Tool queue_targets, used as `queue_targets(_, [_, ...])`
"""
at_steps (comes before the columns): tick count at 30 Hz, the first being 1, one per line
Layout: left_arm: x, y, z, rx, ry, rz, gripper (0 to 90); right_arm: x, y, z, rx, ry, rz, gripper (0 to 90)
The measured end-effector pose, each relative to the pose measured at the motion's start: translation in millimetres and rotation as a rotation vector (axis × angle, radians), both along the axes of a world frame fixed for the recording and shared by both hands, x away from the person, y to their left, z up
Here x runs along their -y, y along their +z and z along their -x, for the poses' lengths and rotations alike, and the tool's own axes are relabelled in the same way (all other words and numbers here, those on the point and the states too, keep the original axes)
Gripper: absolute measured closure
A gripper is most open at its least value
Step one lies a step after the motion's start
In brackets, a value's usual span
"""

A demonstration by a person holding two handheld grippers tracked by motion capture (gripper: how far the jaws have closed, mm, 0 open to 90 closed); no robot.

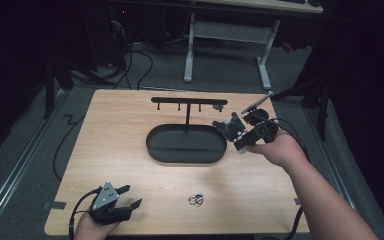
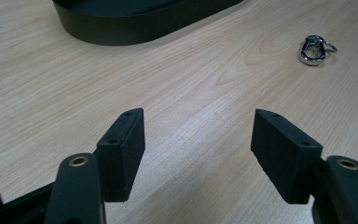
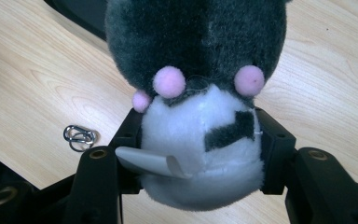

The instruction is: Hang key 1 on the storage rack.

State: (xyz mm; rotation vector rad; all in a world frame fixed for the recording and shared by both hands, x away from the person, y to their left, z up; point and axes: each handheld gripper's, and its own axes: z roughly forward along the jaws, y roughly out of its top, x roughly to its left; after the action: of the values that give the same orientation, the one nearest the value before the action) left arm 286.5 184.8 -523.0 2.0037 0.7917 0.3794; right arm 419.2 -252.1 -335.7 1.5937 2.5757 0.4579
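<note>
The grey-and-white plush toy with pink pompoms (image 3: 200, 107) sits squeezed between the right tool's (image 1: 244, 134) half-closed jaws, lifted beside the black oval metal tray (image 1: 155, 150) with its hook stand; hanging or placing remains. The left tool (image 1: 122, 197) rests open, empty, a silver keyring clip (image 2: 314, 49) ahead on the wooden table (image 1: 130, 125).

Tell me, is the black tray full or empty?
Empty. In the high view the oval black tray holds nothing; the plush toy is beside it in the right gripper.
</note>
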Motion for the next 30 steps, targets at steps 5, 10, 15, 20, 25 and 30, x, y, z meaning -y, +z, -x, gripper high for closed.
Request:
queue_targets(5, [0.4,-0.1,0.1,-0.003,-0.005,-0.002,35.7,-2.8,4.3,-4.1,0.002,0.004,0.011,47.6])
queue_targets(10, [0.3,-0.1,0.0,-0.003,-0.006,-0.002,35.7,-5.1,11.9,-8.2,0.014,-0.007,0.003,47.6])
queue_targets(15, [0.2,0.0,0.1,-0.002,-0.007,-0.003,35.8,-5.0,13.0,-12.0,0.011,-0.022,-0.008,47.6])
queue_targets(20, [0.5,-0.1,0.1,-0.003,-0.009,-0.004,35.7,-6.9,15.8,-14.3,0.019,-0.015,-0.001,47.6])
queue_targets(25, [0.6,-0.2,-0.1,-0.006,-0.012,-0.009,35.7,-8.2,19.5,-16.6,0.022,-0.02,0.005,47.6])
queue_targets(30, [0.7,-0.3,0.0,-0.006,-0.013,-0.01,35.7,-11.9,24.1,-18.4,0.032,-0.019,0.001,47.6])
